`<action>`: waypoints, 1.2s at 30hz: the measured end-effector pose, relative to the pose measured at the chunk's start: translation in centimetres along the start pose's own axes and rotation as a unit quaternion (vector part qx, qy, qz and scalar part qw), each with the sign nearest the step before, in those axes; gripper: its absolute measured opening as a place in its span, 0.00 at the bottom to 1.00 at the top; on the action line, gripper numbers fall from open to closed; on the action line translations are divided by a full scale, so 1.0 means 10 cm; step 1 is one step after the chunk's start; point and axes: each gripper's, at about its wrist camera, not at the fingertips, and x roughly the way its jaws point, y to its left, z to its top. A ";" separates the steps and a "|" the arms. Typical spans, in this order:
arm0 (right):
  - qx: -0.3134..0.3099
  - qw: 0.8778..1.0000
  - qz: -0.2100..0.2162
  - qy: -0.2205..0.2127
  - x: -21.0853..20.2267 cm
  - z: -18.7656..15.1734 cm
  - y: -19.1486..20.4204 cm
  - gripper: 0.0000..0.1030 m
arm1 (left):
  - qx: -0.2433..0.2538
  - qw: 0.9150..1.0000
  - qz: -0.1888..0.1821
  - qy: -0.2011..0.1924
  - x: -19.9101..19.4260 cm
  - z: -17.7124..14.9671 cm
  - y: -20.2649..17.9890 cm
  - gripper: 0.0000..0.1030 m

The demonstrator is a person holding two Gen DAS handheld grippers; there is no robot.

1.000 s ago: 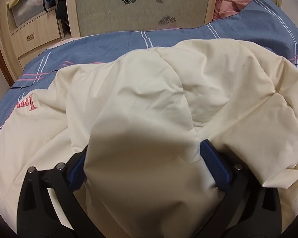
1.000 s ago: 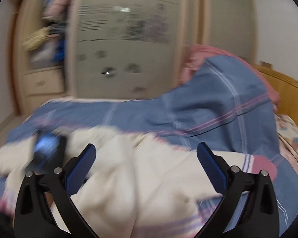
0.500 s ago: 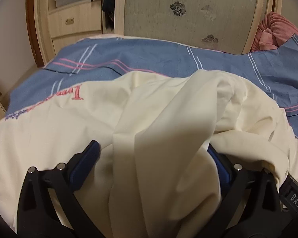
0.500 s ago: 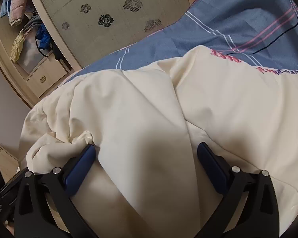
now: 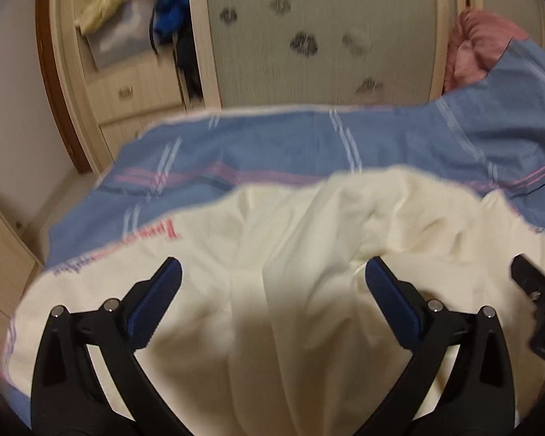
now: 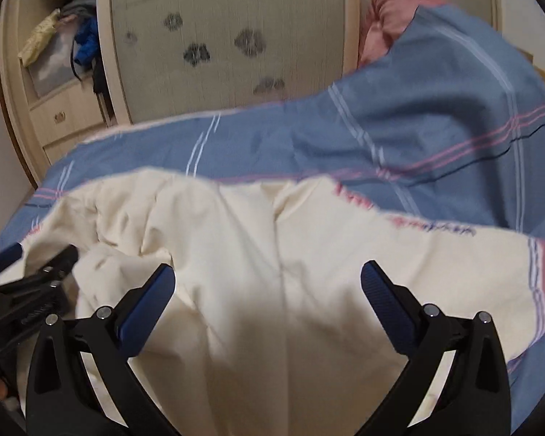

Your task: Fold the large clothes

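Cream garment (image 5: 309,254) under left gripper (image 5: 272,283)

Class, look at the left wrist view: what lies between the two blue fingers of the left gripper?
Only the cream garment, lying on the blue striped bedspread, fills the gap of the left gripper; nothing else.

text: none legible | cream garment (image 5: 309,254): red embroidered script (image 5: 163,234), too blurred to read

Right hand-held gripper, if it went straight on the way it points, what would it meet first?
Most likely the cream garment, which already fills the space between the open fingers of the right hand-held gripper. Beyond it lies the blue bedspread; depth is unclear.
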 end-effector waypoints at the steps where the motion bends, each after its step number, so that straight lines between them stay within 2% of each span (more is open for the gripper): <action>1: 0.003 1.000 0.008 0.014 0.08 -0.01 -0.01 0.99 | -0.015 1.000 -0.009 -0.016 -0.12 0.03 0.03 0.98; 3: 0.002 0.998 0.017 0.056 0.37 -0.12 0.01 0.99 | -0.048 0.998 -0.031 -0.018 -0.18 0.05 0.11 0.98; 4: 0.001 0.996 0.018 0.091 0.65 -0.25 0.04 0.99 | -0.057 0.998 -0.035 0.007 -0.07 0.03 0.12 0.98; 5: 0.005 0.994 0.017 0.105 0.80 -0.31 0.06 0.99 | -0.058 0.997 -0.034 0.042 0.11 -0.01 0.09 0.98; 6: 0.014 0.994 0.019 0.102 0.85 -0.35 0.04 0.99 | -0.053 0.991 -0.035 0.114 0.45 -0.12 0.04 0.98; 7: 0.022 0.994 0.024 0.100 0.83 -0.32 0.02 0.99 | -0.054 0.984 -0.051 0.162 0.74 -0.28 0.01 0.98; 8: 0.026 0.994 0.022 0.099 0.80 -0.28 0.00 0.99 | -0.070 0.982 -0.069 0.164 0.93 -0.41 0.02 0.98; 9: 0.028 0.995 0.023 0.096 0.79 -0.28 0.00 0.99 | -0.083 0.985 -0.073 0.136 0.91 -0.44 0.05 0.98; 10: 0.028 0.995 0.021 0.094 0.81 -0.29 0.00 0.99 | -0.083 0.984 -0.073 0.139 0.89 -0.41 0.05 0.98; 11: 0.024 0.995 0.018 0.096 0.82 -0.30 0.02 0.99 | -0.081 0.984 -0.072 0.145 0.84 -0.36 0.05 0.98; 14: 0.021 0.995 0.015 0.095 0.82 -0.29 0.04 0.99 | -0.110 0.985 -0.078 0.112 0.58 -0.29 0.17 0.98; 15: 0.020 0.995 0.014 0.095 0.82 -0.29 0.05 0.99 | -0.123 0.983 -0.093 0.104 0.49 -0.26 0.25 0.98; 17: 0.019 0.995 0.017 0.095 0.82 -0.28 0.06 0.99 | -0.170 0.974 -0.129 0.081 0.21 -0.21 0.54 0.98; 19: 0.022 0.995 0.022 0.095 0.82 -0.27 0.03 0.99 | -0.237 0.961 -0.135 0.054 -0.11 -0.23 0.96 0.98; 21: 0.021 0.995 0.020 0.095 0.82 -0.27 0.03 0.99 | -0.289 0.943 -0.161 0.030 -0.47 -0.41 1.40 0.98; 22: 0.020 0.995 0.018 0.095 0.81 -0.27 0.05 0.99 | -0.306 0.937 -0.167 0.025 -0.58 -0.56 1.57 0.98; 23: 0.019 0.995 0.017 0.095 0.81 -0.27 0.05 0.99 | -0.333 0.929 -0.163 0.020 -0.70 -0.81 1.80 0.98; 24: 0.018 0.995 0.015 0.094 0.80 -0.27 0.06 0.99 | -0.375 0.914 -0.152 0.016 -0.75 -1.05 2.07 0.98; 25: 0.017 0.995 0.013 0.094 0.79 -0.27 0.06 0.99 | -0.420 0.895 -0.148 0.015 -0.73 -1.19 2.32 0.98; 26: 0.017 0.995 0.011 0.095 0.79 -0.26 0.07 0.99 | -0.470 0.868 -0.160 0.016 -0.67 -1.32 2.57 0.98; 27: 0.017 0.995 0.009 0.095 0.79 -0.26 0.08 0.99 | -0.538 0.823 -0.183 0.008 -0.63 -1.53 2.82 0.98; 28: 0.016 0.995 0.008 0.095 0.79 -0.26 0.08 0.99 | -0.582 0.796 -0.164 0.007 -0.66 -1.68 2.95 0.98; 29: 0.017 0.995 0.009 0.096 0.79 -0.26 0.09 0.99 | -0.624 0.774 -0.113 0.005 -0.75 -1.85 3.06 0.98; 31: 0.018 0.995 0.008 0.096 0.79 -0.26 0.09 0.99 | -0.664 0.743 -0.082 -0.025 -0.87 -2.02 3.14 0.98; 32: 0.018 0.995 0.007 0.096 0.78 -0.25 0.10 0.99 | -0.674 0.734 -0.081 -0.032 -0.91 -2.04 3.15 0.98; 34: 0.017 0.995 0.006 0.096 0.78 -0.25 0.11 0.99 | -0.689 0.722 -0.060 -0.033 -1.01 -2.07 3.12 0.98; 36: 0.018 0.995 0.005 0.097 0.78 -0.25 0.12 0.99 | -0.706 0.704 -0.057 -0.057 -1.10 -2.11 3.10 0.98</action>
